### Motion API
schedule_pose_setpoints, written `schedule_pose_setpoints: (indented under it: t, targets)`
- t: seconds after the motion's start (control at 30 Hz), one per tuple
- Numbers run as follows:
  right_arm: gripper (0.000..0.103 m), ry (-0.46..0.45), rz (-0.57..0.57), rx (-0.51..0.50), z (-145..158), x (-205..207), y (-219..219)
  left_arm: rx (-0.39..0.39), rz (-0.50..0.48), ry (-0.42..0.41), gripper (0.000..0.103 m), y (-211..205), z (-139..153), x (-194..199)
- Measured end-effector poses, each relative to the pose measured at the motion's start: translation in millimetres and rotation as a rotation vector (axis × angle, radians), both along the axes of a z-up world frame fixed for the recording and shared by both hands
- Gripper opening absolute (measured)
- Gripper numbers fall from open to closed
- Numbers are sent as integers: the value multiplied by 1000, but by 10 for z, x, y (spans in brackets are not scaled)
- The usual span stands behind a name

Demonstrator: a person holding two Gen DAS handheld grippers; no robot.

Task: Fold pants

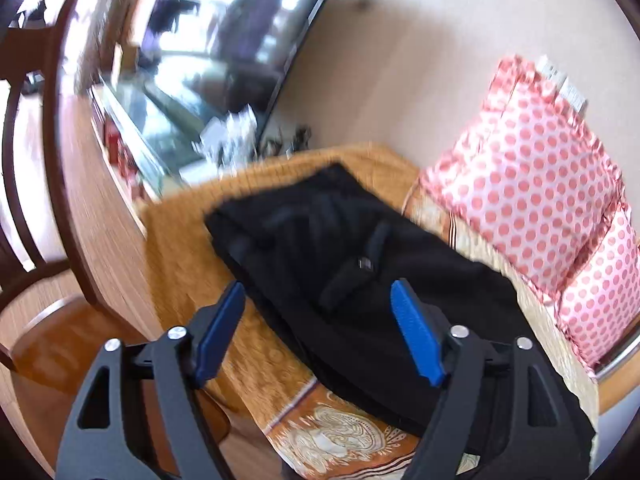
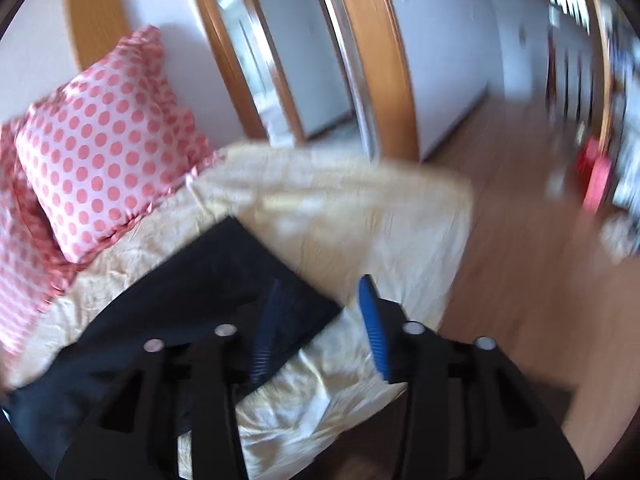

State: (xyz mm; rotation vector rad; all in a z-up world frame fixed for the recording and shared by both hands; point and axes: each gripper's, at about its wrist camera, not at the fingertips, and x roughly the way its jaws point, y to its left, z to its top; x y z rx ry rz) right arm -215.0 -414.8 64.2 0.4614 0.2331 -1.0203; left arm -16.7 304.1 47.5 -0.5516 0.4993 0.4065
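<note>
Yellow patterned bedspread [image 1: 280,360] carries the black pants [image 1: 340,248], long axis running away from both cameras. Left gripper [image 1: 318,332], jaws spread, hangs over the near end; right gripper [image 2: 320,328], also spread, straddles its corner.

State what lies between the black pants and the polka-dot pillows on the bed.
Only a strip of the yellow patterned bedcover separates the black pants from the polka-dot pillows; nothing else sits there. Both wrist views show it, the left more clearly.

Black pants [image 2: 168,300] run under the right gripper [image 2: 320,320] frame; motion blur obscures the far room.
</note>
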Motion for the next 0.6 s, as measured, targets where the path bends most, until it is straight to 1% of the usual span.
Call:
schedule_pose_setpoints:
  t: [0.03,0.07,0.1,0.17,0.2,0.23,0.3,0.33,0.37,0.43,0.47,0.5,0.57,0.6]
  targets:
    - [44,18,42,-73,120,93,149,43,11,-25,82,-72,78,-64]
    - [44,29,104,-117,206,203,267,81,7,-47,85,-162,140,-104]
    - [44,41,191,-152,288,360,397,117,-14,-65,88,-273,194,-121]
    - [44,73,468,-198,447,880,767,190,-122,-89,94,-619,273,-79]
    - [44,82,575,-209,483,1079,912,221,-189,-93,96,-809,280,-31]
    - [44,94,739,-228,526,1398,1159,245,-246,-93,97,-969,262,12]
    - [44,135,948,-270,553,1881,1564,302,-369,-79,100,-1334,190,108]
    - [44,171,1066,-291,552,2174,1820,339,-441,-69,100,-1553,133,164]
    - [44,200,1168,-307,541,2419,2041,369,-488,-62,101,-1708,82,204]
    - [44,273,1334,-326,484,2929,2450,450,-554,-48,101,-2006,-22,270]
    - [44,311,1391,-320,440,3147,2597,486,-568,-43,101,-2123,-72,300]
    - [44,362,1450,-303,367,3430,2764,505,-581,-41,101,-2206,-119,325]
    - [43,442,1505,-281,238,3763,2968,500,-608,-29,101,-2265,-202,369]
    - [43,503,1527,-290,147,3966,3089,484,-617,-20,101,-2278,-248,383]
